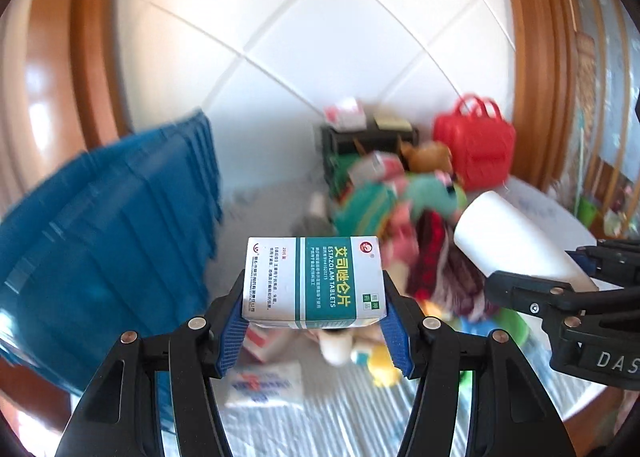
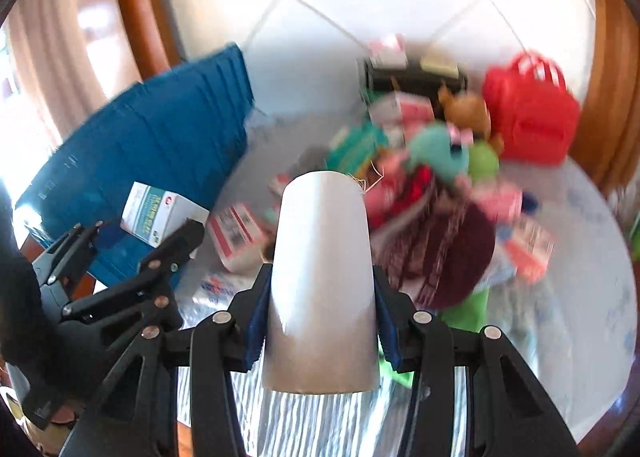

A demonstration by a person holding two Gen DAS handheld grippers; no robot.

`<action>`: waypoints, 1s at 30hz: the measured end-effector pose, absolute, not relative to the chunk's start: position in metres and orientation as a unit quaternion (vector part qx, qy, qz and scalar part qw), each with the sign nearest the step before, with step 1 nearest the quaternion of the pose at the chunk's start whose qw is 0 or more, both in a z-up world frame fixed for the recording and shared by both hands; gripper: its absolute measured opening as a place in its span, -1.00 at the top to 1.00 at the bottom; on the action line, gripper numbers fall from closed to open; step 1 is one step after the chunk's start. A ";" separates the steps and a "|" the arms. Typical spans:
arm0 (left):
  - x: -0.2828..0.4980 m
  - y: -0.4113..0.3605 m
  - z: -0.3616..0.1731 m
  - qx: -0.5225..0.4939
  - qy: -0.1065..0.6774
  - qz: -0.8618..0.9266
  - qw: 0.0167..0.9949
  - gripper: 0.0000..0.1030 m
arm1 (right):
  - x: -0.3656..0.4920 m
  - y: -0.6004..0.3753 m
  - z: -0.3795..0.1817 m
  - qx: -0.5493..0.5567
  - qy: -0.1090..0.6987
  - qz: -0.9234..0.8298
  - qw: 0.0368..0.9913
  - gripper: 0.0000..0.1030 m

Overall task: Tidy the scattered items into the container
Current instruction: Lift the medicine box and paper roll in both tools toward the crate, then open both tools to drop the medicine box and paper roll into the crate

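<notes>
Left hand-held gripper (image 1: 316, 313) half open, pads clamped on a teal-and-white tablet box (image 1: 316, 281), long axis running away from the camera, right hand-held gripper (image 2: 320, 317) gripped a white tube (image 2: 322, 277) pointing forward, both raised above the desk (image 2: 560, 317), blurred blue container (image 1: 112, 217) seemingly left.

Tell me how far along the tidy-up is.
Early. Nothing shows as binned; the blue container's inside is hidden. In hand: left gripper clamps an estazolam tablet box, right gripper a white tube. The pile of plush toys and boxes remains on the table.
</notes>
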State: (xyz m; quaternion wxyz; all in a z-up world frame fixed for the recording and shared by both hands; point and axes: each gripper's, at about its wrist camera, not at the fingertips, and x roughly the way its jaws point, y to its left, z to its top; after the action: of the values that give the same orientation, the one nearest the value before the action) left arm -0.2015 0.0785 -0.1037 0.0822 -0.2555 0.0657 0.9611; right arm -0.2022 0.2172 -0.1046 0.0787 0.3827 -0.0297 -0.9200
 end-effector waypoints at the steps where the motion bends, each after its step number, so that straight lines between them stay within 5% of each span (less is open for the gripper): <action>1: -0.199 0.075 -0.092 -0.246 0.064 0.964 0.078 -0.13 | -0.202 0.214 -0.094 0.373 -0.026 -0.924 0.082 0.11; 13: -0.189 -0.054 0.002 -0.152 0.048 0.987 -0.015 -0.13 | -0.212 0.102 -0.005 0.265 0.007 -0.950 0.164 0.11; 30: -0.228 -0.259 -0.023 -0.224 0.012 0.967 -0.120 -0.14 | -0.270 -0.109 -0.024 0.315 0.047 -0.910 0.266 0.11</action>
State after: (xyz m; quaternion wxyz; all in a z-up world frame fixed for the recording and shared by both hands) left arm -0.2276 -0.2586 -0.0232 -0.1203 -0.2242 0.0124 0.9670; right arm -0.2697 -0.1087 -0.0240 0.2660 0.3151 0.0471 -0.9098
